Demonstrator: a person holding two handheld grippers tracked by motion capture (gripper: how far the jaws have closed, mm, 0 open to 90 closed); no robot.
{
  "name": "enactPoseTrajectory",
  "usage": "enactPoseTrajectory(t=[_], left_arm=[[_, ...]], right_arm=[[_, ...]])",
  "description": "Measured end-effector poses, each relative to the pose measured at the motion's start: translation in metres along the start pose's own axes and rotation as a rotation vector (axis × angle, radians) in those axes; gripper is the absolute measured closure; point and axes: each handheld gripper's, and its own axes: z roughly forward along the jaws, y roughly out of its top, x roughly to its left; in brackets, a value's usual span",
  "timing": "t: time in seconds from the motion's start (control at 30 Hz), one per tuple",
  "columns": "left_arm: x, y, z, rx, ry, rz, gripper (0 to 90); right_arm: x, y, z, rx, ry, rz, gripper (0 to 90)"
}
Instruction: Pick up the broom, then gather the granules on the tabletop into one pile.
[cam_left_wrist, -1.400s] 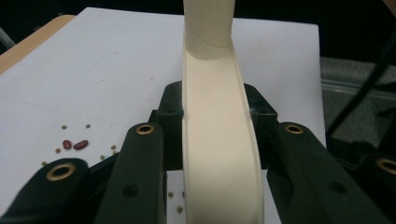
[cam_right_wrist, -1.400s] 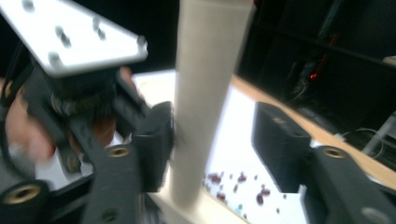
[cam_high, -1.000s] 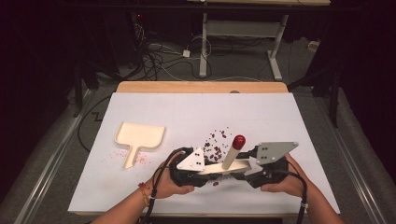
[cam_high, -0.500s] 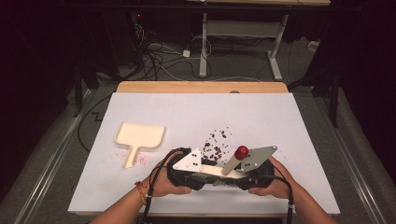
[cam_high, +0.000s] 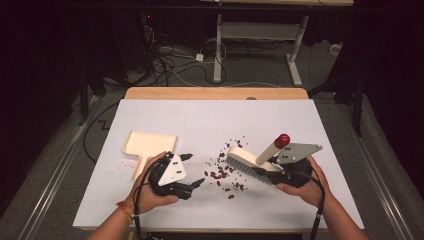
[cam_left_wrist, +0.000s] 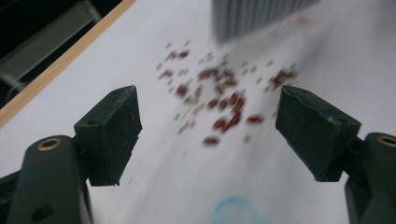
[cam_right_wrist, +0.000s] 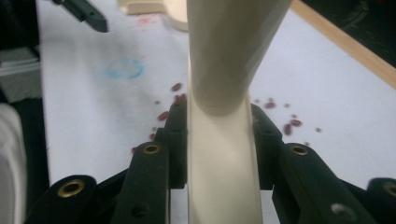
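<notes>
- The right gripper (cam_high: 272, 170) is closed on the brush (cam_high: 255, 161). In the right gripper view the jaws press on both sides of the cream handle (cam_right_wrist: 223, 154), low down, near where it joins the head.
- The brush is near the front right part of the table (cam_high: 300, 120). Its bristles (cam_high: 243, 163) touch the surface and its red-tipped handle leans up and to the right.
- The left gripper (cam_high: 192, 170) has just been opening. Its jaws stand wide with nothing between them, and it points toward the beans (cam_high: 222, 172).
- The beans lie scattered between the two grippers, just left of the bristles.
- The dustpan (cam_high: 147, 147) lies flat toward the left edge, just behind the left hand (cam_high: 150, 192).
- The brush looks light and stiff, of smooth plastic, so it may slip or turn in the pads. The low grip seems good for control.
- The dustpan also looks light and rigid. Its short handle, which points to the front edge, is probably the place to hold it.
</notes>
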Motion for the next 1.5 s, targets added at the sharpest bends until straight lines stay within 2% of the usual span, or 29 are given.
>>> enactPoseTrajectory(t=[0.1, 0.2, 0.27, 0.33, 0.37, 0.53, 0.63, 0.67, 0.77, 0.83, 0.97, 1.03, 1.07, 1.23, 1.3, 1.4, 1.5], left_arm=[[0.006, -0.024, -0.009, 0.033, 0.071, -0.018, 21.5], [0.012, -0.044, -0.017, 0.058, 0.108, -0.064, 21.5], [0.014, -0.054, -0.021, 0.073, 0.127, -0.087, 21.0], [0.017, -0.062, -0.024, 0.064, 0.141, -0.128, 20.6], [0.018, -0.064, -0.024, 0.057, 0.144, -0.148, 20.6], [0.016, -0.062, -0.023, 0.045, 0.167, -0.140, 20.5], [0.013, -0.063, -0.023, 0.050, 0.170, -0.135, 20.3], [0.013, -0.064, -0.023, 0.059, 0.170, -0.130, 20.3], [0.012, -0.066, -0.024, 0.070, 0.177, -0.133, 20.4], [0.012, -0.068, -0.023, 0.077, 0.176, -0.132, 20.9], [0.011, -0.068, -0.023, 0.090, 0.183, -0.121, 20.5], [0.012, -0.068, -0.023, 0.084, 0.182, -0.126, 20.5], [0.013, -0.068, -0.022, 0.084, 0.182, -0.131, 20.5], [0.012, -0.071, -0.019, 0.104, 0.168, -0.129, 20.5], [0.011, -0.071, -0.019, 0.103, 0.170, -0.129, 20.5], [0.011, -0.068, -0.019, 0.094, 0.169, -0.132, 20.5], [0.009, -0.066, -0.017, 0.099, 0.170, -0.117, 20.5]], right_arm=[[-0.009, -0.003, -0.004, -0.014, -0.028, 0.046, 67.0], [-0.019, -0.005, -0.006, -0.013, -0.086, 0.069, 67.0], [-0.021, -0.006, -0.006, -0.011, -0.101, 0.073, 67.0], [-0.027, -0.008, -0.005, -0.002, -0.140, 0.084, 67.1], [-0.027, -0.008, -0.005, -0.002, -0.140, 0.084, 67.1], [-0.035, -0.013, -0.001, 0.010, -0.203, 0.096, 67.1], [-0.042, -0.017, 0.001, 0.014, -0.218, 0.108, 67.1], [-0.046, -0.019, 0.001, 0.018, -0.241, 0.114, 67.1], [-0.052, -0.023, 0.001, 0.012, -0.268, 0.138, 67.1], [-0.053, -0.023, 0.001, 0.015, -0.273, 0.143, 67.1], [-0.060, -0.025, 0.003, 0.044, -0.340, 0.132, 67.1], [-0.062, -0.026, 0.004, 0.049, -0.349, 0.130, 67.1], [-0.066, -0.024, 0.007, 0.054, -0.365, 0.129, 67.1], [-0.079, -0.020, 0.018, 0.049, -0.374, 0.145, 67.1], [-0.088, -0.016, 0.028, 0.064, -0.390, 0.149, 67.2], [-0.094, -0.012, 0.036, 0.072, -0.395, 0.145, 67.2], [-0.102, -0.007, 0.048, 0.100, -0.415, 0.132, 67.2]])
